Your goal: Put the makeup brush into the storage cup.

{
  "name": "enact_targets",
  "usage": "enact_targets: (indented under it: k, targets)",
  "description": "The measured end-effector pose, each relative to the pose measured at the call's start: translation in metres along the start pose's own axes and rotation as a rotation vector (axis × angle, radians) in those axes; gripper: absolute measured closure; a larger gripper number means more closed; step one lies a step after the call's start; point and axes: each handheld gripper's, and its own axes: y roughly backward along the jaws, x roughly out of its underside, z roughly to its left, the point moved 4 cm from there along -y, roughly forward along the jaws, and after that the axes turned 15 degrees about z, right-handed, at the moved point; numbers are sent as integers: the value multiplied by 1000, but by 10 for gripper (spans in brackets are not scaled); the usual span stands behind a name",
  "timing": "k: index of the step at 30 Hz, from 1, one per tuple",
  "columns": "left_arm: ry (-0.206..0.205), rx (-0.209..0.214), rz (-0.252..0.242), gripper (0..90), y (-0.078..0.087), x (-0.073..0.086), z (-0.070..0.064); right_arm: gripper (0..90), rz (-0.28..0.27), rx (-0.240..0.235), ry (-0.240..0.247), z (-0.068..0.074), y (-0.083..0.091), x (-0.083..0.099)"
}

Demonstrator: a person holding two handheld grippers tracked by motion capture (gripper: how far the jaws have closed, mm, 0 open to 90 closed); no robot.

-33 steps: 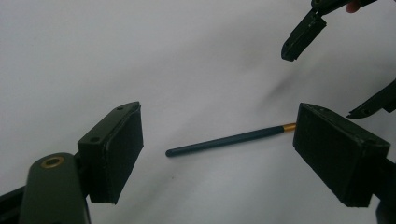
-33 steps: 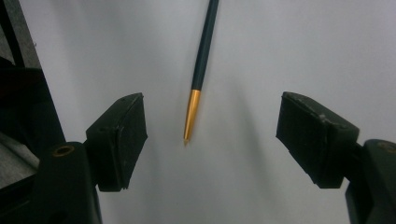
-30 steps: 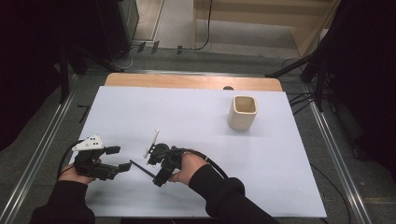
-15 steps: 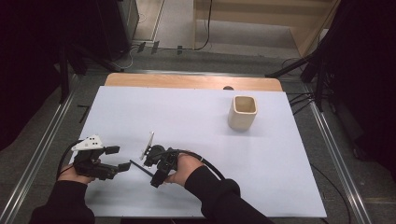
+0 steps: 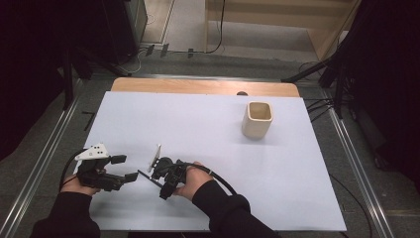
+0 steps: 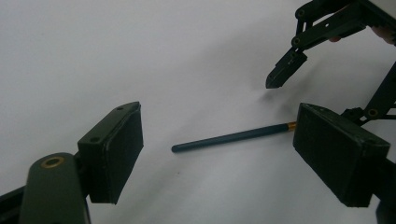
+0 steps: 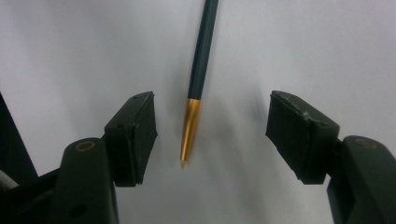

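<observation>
Slender pen (image 7: 200,65) lying flat on the white table surface (image 5: 208,129), in the lower left of the high view, between the two grippers. In the right gripper view its dark green barrel runs down from the top centre of the frame and ends in a tapered gold tip just above the middle of the lower half. The right gripper (image 7: 210,135) has its jaws spread wide, one to each side of that tip, neither touching it. In the left gripper view the barrel crosses the centre of the frame; the left gripper (image 6: 219,154) is likewise spread, the pen's blunt end lying loose between its pads.

Judged properties: light, rigid, smooth and probably slippery; the round barrel is likely to roll if nudged. The cylindrical barrel above the gold cone offers the better hold, since the taper would tend to squirt out of flat pads. A beige, squarish cup (image 5: 258,120) stands well apart in the upper right.
</observation>
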Motion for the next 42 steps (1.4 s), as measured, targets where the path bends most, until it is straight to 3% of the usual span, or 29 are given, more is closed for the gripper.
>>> enact_targets:
  k: [17,23,30,42]
  targets:
    - [44,-2,11,168,1,3,5,464,-7,41,4,6,-10,-2]
    - [67,3,16,169,1,5,8,498,-14,77,29,10,-11,-3]
    - [70,1,4,169,3,5,9,592,-3,63,24,13,-10,-2]
    - [67,0,-1,169,3,4,9,832,12,57,30,12,-9,-3]
